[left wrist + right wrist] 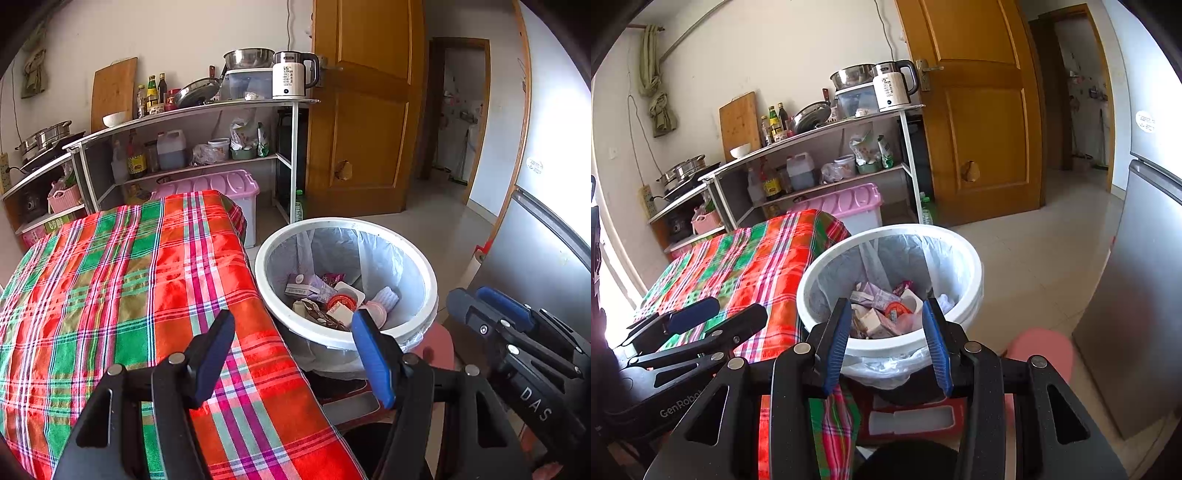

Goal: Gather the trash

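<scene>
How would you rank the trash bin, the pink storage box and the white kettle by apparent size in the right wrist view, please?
1. trash bin, nearest the camera.
2. pink storage box, partly hidden.
3. white kettle, farthest, so true size is unsure.

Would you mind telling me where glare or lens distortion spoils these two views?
Left wrist view: the fridge top right is blown out white, and the shelf edges bow. Right wrist view: glare washes the left edge beside the table, and the door frame curves; the bin stays sharp.

Wrappers, cartons (325, 299) heaped inside lined white bin (421, 325).
</scene>
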